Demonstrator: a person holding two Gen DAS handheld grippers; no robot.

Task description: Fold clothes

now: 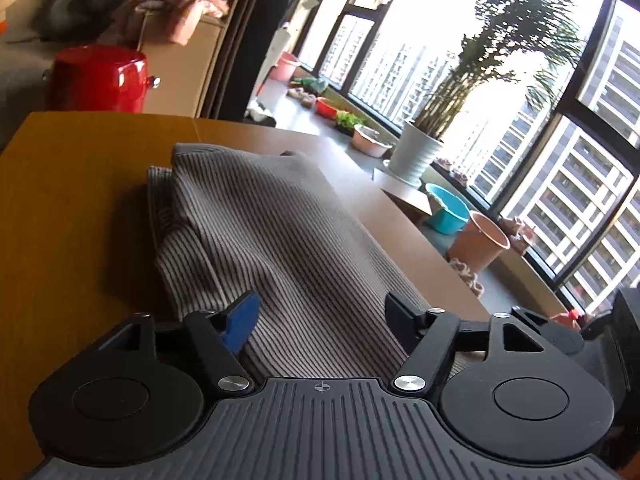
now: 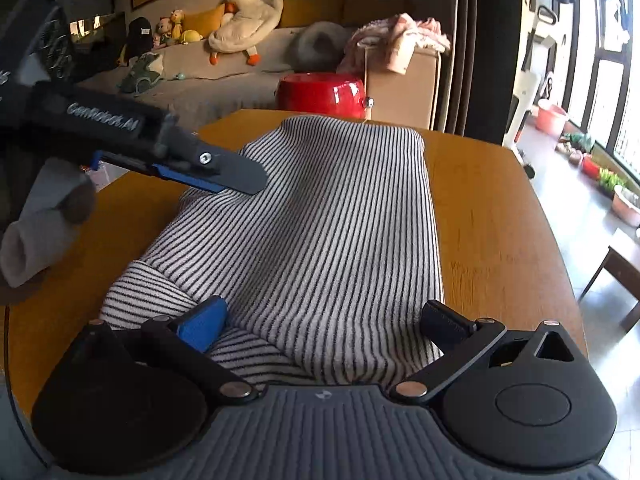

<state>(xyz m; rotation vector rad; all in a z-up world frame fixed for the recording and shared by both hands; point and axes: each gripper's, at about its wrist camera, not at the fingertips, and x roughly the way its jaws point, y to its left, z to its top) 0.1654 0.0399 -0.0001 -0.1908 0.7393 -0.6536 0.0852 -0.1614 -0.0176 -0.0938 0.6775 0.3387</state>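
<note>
A black-and-white striped garment (image 2: 320,220) lies folded into a long strip on the wooden table (image 2: 500,220); it also shows in the left wrist view (image 1: 272,240). My left gripper (image 1: 324,312) is open, its fingers spread over the near end of the cloth. In the right wrist view the left gripper (image 2: 236,176) hovers over the garment's left edge. My right gripper (image 2: 328,320) is open, fingers wide apart above the garment's near end, where a folded sleeve (image 2: 160,292) lies underneath.
A red pot (image 2: 322,94) and a cardboard box with pink cloth (image 2: 400,64) stand beyond the table's far edge. A sofa with plush toys (image 2: 240,24) is behind. Plant pots (image 1: 414,152) and basins (image 1: 448,208) line the window sill on the right.
</note>
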